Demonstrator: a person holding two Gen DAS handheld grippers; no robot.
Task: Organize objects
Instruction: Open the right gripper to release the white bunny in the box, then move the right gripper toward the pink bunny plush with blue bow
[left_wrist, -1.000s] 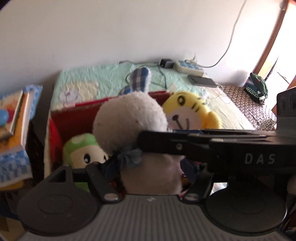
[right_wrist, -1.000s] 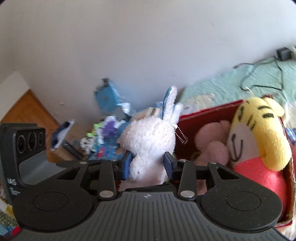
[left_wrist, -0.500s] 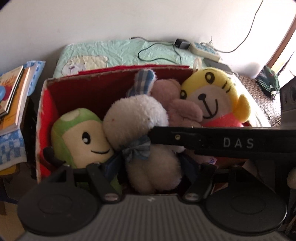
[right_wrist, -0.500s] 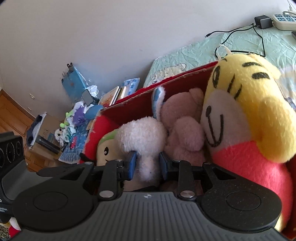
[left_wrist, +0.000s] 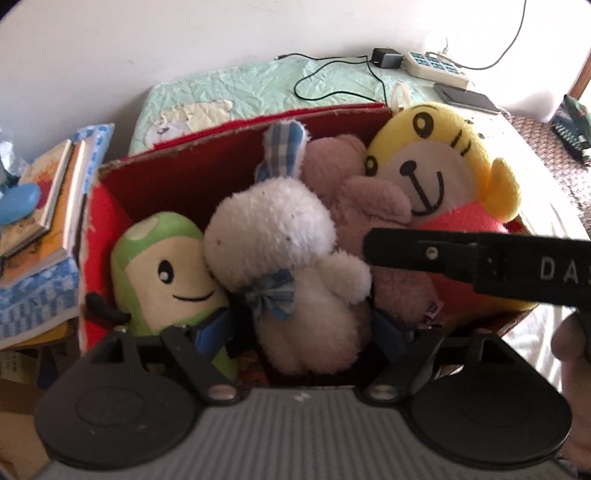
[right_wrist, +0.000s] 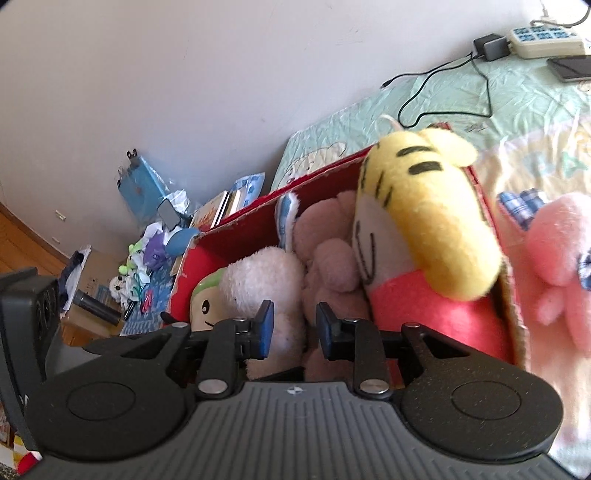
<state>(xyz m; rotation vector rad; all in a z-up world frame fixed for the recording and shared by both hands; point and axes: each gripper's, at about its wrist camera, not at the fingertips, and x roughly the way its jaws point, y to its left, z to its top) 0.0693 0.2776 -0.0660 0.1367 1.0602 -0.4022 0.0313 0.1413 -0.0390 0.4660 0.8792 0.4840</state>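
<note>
The white plush rabbit (left_wrist: 291, 266) sits upright inside the red cardboard box (left_wrist: 177, 173), near the middle of it, pressed between the green plush (left_wrist: 162, 273) toward the box's left wall and the dusty pink plush (left_wrist: 365, 206). A yellow tiger plush (left_wrist: 439, 170) fills the box's right end, leaning over the rim. The left gripper (left_wrist: 301, 330) is spread wide, its blue pads (left_wrist: 210, 326) standing off either side of the rabbit's body without squeezing it. The right gripper (right_wrist: 291, 325) is parted too, its pads just clear of the rabbit's back. A pink plush (right_wrist: 557, 266) lies outside the box on the bedspread (right_wrist: 443, 103), just beyond the box's right wall. Books (left_wrist: 48, 199) are stacked left of the box
</note>
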